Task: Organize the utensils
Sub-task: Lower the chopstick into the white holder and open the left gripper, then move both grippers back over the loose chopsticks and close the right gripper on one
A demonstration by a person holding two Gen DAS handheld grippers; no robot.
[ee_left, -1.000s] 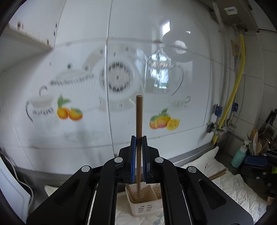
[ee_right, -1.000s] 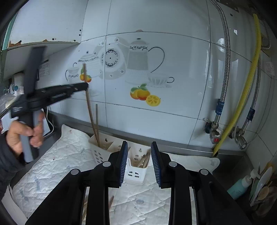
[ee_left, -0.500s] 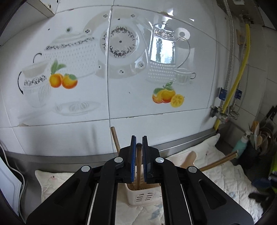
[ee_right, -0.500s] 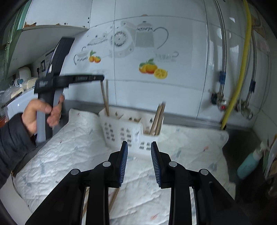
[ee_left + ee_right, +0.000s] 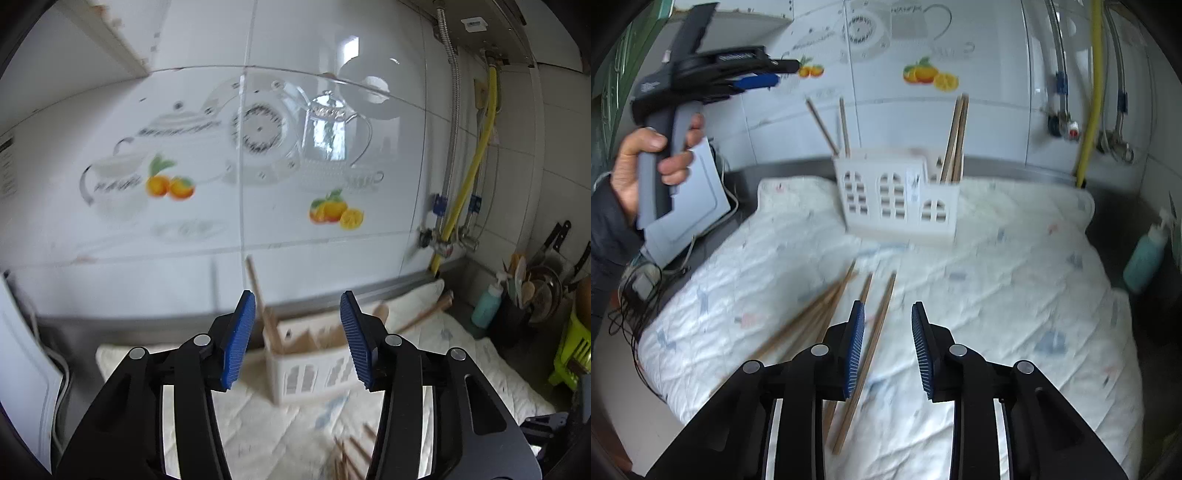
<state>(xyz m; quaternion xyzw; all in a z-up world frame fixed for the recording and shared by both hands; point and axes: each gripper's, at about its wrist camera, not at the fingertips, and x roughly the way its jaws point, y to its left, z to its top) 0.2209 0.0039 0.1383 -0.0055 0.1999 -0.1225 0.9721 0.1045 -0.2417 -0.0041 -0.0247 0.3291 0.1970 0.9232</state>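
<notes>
Lower centre: my right tongs (image 5: 887,345) apart over loose chopsticks (image 5: 875,332); left tongs (image 5: 297,334) apart, empty, before white holder (image 5: 310,369).

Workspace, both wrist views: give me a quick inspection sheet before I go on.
Surface: white quilted mat, bare on the right.
Job's things: white caddy upright at the back wall, chopsticks standing in it; loose chopsticks lying on the mat.
Clutter: teal bottle beside the mat.
Grippers: left gripper open, holding nothing; right gripper open, above the loose chopsticks.
Cables: tangled wires at the mat's left edge.
Surroundings: tiled wall, yellow hose.
</notes>
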